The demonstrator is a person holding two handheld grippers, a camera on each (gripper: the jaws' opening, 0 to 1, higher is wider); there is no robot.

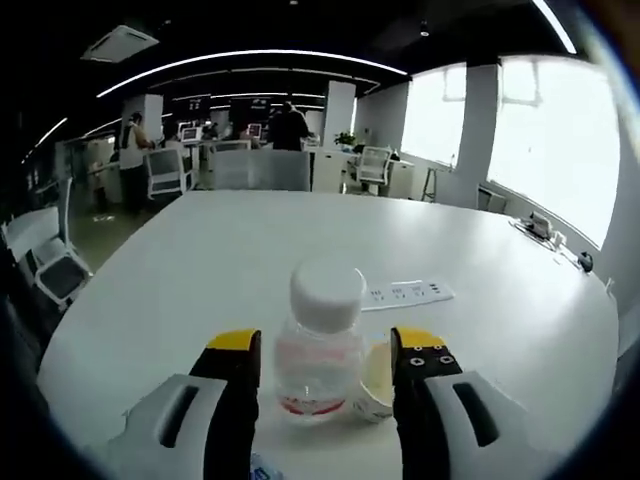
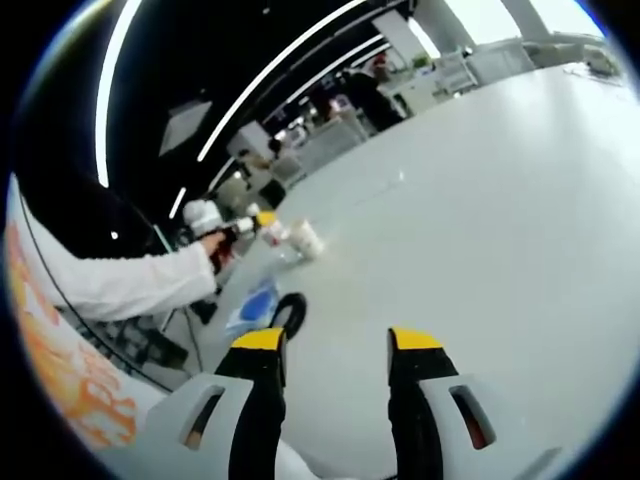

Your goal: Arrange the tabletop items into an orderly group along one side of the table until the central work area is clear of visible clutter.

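Left gripper view: the left gripper [image 1: 323, 360] stands with its yellow-tipped jaws spread to either side of a clear bottle [image 1: 320, 345] with a white cap; the jaws flank the bottle's body closely, though whether they actually press on it cannot be told. Just beside the bottle, against the inner face of the right-hand jaw, lies a small paper cup [image 1: 374, 388] tipped on its side. Further out on the white table [image 1: 200, 270] rests a white power strip [image 1: 408, 292], well apart from the bottle, with a few small items near the far window-side edge. Office chairs and standing people fill the room beyond.

Right gripper view: the right gripper [image 2: 335, 355] hovers with its jaws apart and nothing between them, above bare tabletop. Off to its left sit a black looped object [image 2: 290, 310] and a blue packet [image 2: 252, 305]; further away the person's white sleeve [image 2: 120, 280] leads to the other gripper at the bottle and cup.

The step in hand appears to be taking up the bottle to move it toward the group at the table's side. Doing it well likely means closing squarely on the bottle's body below the cap, keeping the cup out of the pinch so it does not roll, and lifting upright before carrying it across.
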